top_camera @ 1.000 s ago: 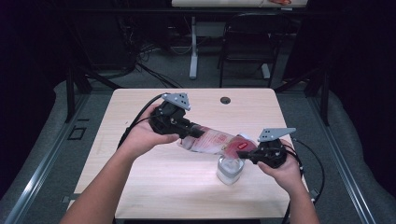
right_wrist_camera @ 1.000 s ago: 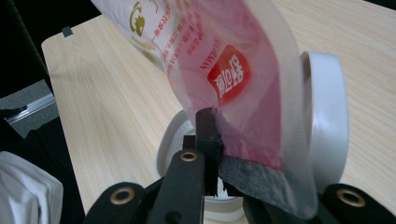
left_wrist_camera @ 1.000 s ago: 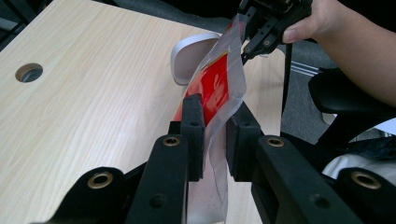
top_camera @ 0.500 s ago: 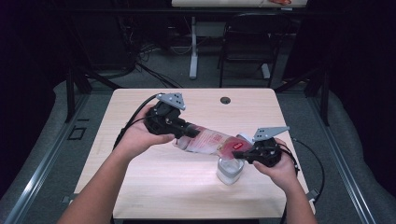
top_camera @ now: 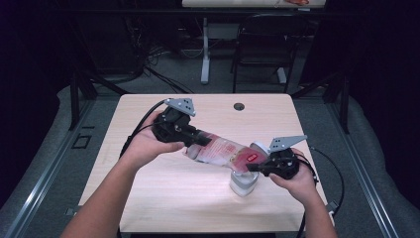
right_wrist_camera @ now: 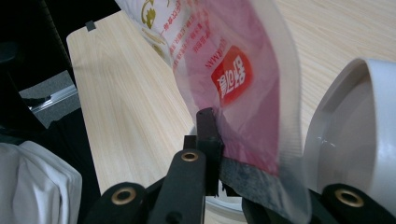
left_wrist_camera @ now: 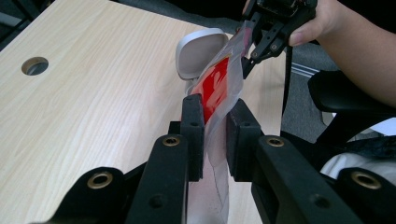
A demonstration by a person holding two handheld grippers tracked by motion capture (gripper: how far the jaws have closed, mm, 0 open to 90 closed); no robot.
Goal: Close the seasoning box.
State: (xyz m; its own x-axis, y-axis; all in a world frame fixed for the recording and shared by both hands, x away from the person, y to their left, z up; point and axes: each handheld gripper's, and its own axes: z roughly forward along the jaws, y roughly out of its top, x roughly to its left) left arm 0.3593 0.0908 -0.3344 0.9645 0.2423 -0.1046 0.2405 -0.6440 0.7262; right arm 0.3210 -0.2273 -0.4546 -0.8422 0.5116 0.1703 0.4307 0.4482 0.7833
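- My left gripper (top_camera: 198, 137) has its jaws clamped on one end of a translucent plastic pouch (top_camera: 223, 151) with a red label; in the left gripper view the film is pinched flat between my two black pads (left_wrist_camera: 193, 122).
- My right gripper (top_camera: 253, 167) grips the opposite end of the same pouch; in the right gripper view the edge of the film (right_wrist_camera: 243, 107) sits squeezed in my jaws, red print facing me.
- The pouch hangs stretched between my two grippers, lifted off the desk (top_camera: 163, 193), sloping down from my left hand (top_camera: 148, 144) toward my right hand (top_camera: 292, 178).
- A white container (top_camera: 244, 184) stands on the desk right under the lower end of the pouch, just beside my right gripper.
- In the left gripper view the container's pale grey rounded lid (left_wrist_camera: 198, 51) stands up behind the pouch, touching or nearly touching it; I cannot tell which.
- A round cable hole (top_camera: 239, 106) sits near the far edge of the desk, well apart from the pouch.
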